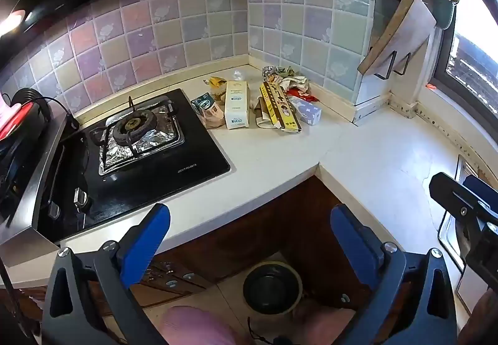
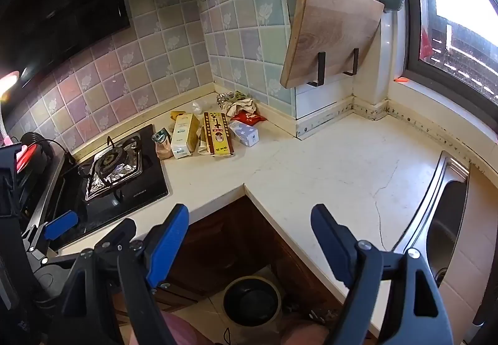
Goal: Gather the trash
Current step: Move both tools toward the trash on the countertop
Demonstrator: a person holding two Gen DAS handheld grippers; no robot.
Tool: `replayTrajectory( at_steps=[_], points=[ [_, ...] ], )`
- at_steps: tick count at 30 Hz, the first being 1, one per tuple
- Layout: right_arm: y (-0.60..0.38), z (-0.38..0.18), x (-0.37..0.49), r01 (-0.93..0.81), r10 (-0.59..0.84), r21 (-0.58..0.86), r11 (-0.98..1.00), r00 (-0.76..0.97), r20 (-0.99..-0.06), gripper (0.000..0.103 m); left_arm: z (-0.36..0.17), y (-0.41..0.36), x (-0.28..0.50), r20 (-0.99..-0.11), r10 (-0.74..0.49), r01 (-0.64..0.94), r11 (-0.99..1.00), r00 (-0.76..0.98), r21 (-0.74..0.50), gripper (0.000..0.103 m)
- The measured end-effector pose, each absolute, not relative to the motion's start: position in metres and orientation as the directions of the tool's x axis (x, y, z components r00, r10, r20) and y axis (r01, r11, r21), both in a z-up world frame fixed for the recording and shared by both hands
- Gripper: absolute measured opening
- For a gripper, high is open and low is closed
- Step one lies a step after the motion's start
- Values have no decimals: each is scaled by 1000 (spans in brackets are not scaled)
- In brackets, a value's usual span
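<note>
The trash sits bunched in the back corner of the white stone surface (image 1: 280, 152): a tall white carton (image 1: 236, 108), a long brown-and-yellow box (image 1: 280, 107), and a pale blue tissue packet (image 1: 306, 113). The left claw (image 1: 250, 233) and right claw (image 2: 250, 239) hover short of the edge, both spread wide and empty (presumably readied for a first pick). A round dark bin (image 1: 272, 287) waits on the floor below the corner, handy for drops.

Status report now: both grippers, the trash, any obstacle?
Left gripper open, empty, short of the counter edge. Right gripper the same. Pile of boxes and crumpled wrappers untouched in the white counter corner beside the black gas stove. Nothing in the way.
</note>
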State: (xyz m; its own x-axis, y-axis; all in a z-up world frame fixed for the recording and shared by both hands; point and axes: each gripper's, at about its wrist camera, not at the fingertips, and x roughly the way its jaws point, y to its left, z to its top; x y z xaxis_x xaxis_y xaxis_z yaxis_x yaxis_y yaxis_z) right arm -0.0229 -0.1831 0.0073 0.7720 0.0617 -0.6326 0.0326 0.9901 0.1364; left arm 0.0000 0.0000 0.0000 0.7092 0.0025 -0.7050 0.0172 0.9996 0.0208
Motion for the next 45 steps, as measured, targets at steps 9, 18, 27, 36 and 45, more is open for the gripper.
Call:
replayTrajectory(
  at_steps=[9, 18, 27, 36, 45],
  points=[
    [-179, 14, -26, 21, 74, 147, 989, 788, -611, 81, 2, -3, -3, -697, -9, 21, 1000, 717, 10, 101],
    [-177, 12, -28, 11, 82, 147, 989, 788, -610, 82, 1, 5, 0, -716, -41, 26, 999, 696, -32, 93],
    [-175, 14, -34, 1, 92, 154, 988, 793, -602, 82, 1, 15, -3, -723, -66, 19, 997, 687, -73, 83],
    [-181, 19, -44, -18, 119, 174, 984, 799, -590, 82, 3, 14, -15, -728, -67, 20, 997, 683, -73, 73],
    [-184, 25, -45, -38, 153, 208, 977, 808, -569, 82, 8, 17, -22, -730, -68, 28, 997, 680, -68, 73]
  ],
)
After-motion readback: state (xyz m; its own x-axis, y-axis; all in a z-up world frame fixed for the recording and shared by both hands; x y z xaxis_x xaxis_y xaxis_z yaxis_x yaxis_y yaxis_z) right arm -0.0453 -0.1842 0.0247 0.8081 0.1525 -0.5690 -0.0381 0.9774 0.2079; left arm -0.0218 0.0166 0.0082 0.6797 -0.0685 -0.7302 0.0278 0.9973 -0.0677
